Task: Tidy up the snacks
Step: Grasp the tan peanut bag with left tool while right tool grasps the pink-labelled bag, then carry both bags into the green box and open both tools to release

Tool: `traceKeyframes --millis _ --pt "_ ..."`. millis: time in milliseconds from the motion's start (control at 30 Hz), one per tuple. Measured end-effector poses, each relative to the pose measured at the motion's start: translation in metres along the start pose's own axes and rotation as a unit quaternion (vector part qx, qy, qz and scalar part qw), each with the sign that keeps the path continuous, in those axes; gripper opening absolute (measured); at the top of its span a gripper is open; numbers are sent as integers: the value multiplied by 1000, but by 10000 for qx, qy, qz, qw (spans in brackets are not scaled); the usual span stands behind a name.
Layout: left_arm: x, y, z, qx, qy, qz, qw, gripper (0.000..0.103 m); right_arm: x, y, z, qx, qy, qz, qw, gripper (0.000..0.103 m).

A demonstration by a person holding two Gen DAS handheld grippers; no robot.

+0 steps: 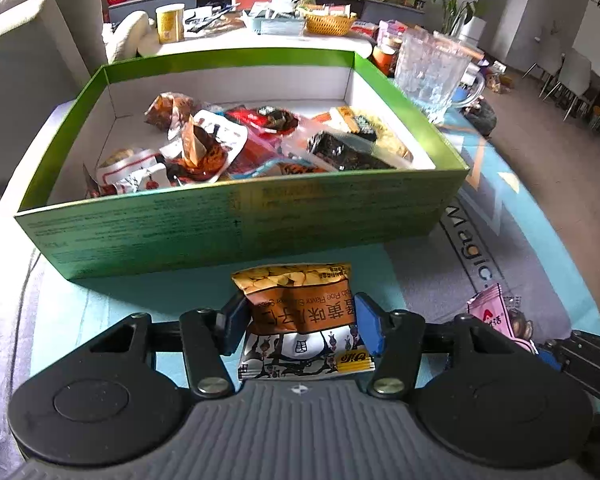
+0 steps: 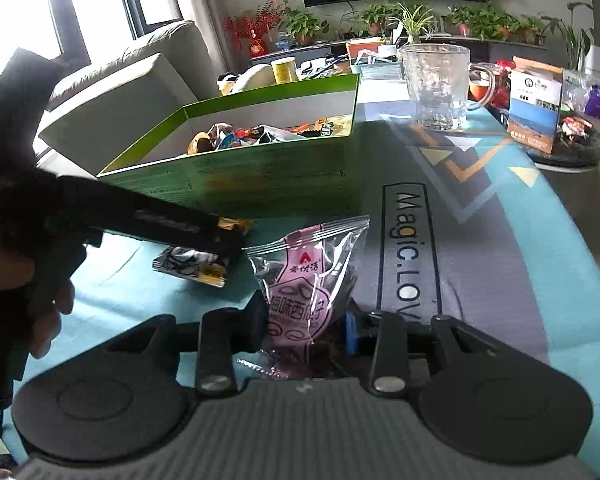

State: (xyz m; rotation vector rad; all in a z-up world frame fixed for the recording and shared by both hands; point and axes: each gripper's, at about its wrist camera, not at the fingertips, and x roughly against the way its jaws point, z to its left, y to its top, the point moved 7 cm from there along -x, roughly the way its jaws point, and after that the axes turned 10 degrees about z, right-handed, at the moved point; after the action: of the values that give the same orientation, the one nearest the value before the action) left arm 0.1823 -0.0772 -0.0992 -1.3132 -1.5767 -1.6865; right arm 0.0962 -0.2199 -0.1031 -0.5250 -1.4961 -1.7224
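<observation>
Most snacks already lie in the green box (image 1: 236, 220), while on the tabletop (image 1: 540, 248) just in front of it the left gripper (image 1: 300, 320) clasps an orange seed packet (image 1: 300, 300) and, to its right, the right gripper (image 2: 306, 328) clamps a pink melon-seed packet (image 2: 304, 280), both not yet boxed.

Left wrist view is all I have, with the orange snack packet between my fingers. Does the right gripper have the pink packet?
Observer: Yes. The right gripper has its fingers closed on both sides of the pink seed packet.
Operator: How near the box is it?
Observer: Its far end almost reaches the near wall of the green box.
Operator: Anything past the mug?
Observer: A carton with a landscape photo stands beyond the glass mug.
</observation>
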Motion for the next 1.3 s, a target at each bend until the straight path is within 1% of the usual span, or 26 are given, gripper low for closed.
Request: traceKeyframes --millis 167,333,467,667,800,933,1100,1300 --pt "28 3 -3 -118 -110 -270 9995 53 8 7 0 -50 58 -176 9998 23" --pt "59 10 -2 -233 -94 -639 9976 53 16 22 2 43 59 -398 9992 23" --pt "79 26 10 -210 102 -998 9947 53 21 40 7 137 114 -631 9978 23" --pt "92 49 33 -53 349 -1311 9907 53 30 80 20 364 251 -1156 9923 23" --pt "93 62 41 -48 423 -1425 9889 53 30 105 26 478 333 -1443 9878 23" --pt "90 74 43 -148 481 -1514 9872 53 27 123 26 503 364 -1590 9853 23" --pt "82 80 49 -169 467 -1519 9871 53 15 136 27 500 401 -1606 9849 23" --pt "71 84 57 -105 452 -1429 9887 53 -2 143 30 468 443 -1478 9869 23"
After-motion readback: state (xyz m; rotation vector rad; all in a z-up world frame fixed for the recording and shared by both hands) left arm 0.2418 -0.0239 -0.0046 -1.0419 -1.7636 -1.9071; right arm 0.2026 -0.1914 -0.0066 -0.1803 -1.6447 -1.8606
